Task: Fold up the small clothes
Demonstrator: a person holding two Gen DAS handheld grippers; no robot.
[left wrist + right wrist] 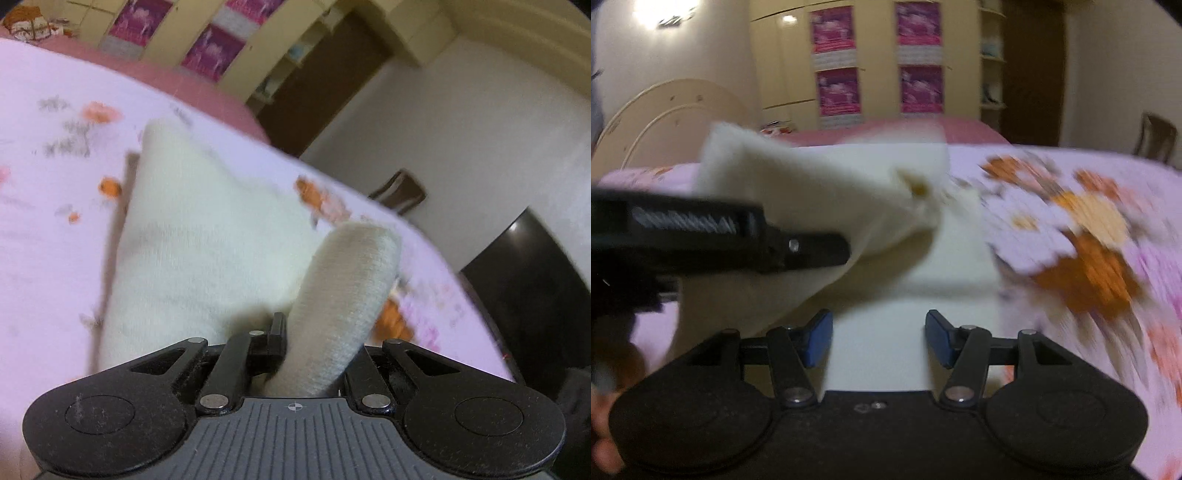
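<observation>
We note one cream knit garment, ribbed cuff pinched in our left gripper; right gripper half-spread, blue pads bare, over floral bedsheet.

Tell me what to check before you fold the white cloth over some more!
1. Left gripper holds the white cloth: ok, shut on a bunched edge.
2. Right gripper is free: ok, jaws apart with nothing pinched, only cloth lying below them.
3. Held part is lifted off the bed: ok, a flap hangs in the air in the right wrist view.
4. Rest of the cloth lies flat: cannot tell, both pictures are blurred.
5. Edges line up for a neat fold: cannot tell, the far edge is hidden by the raised flap.
</observation>
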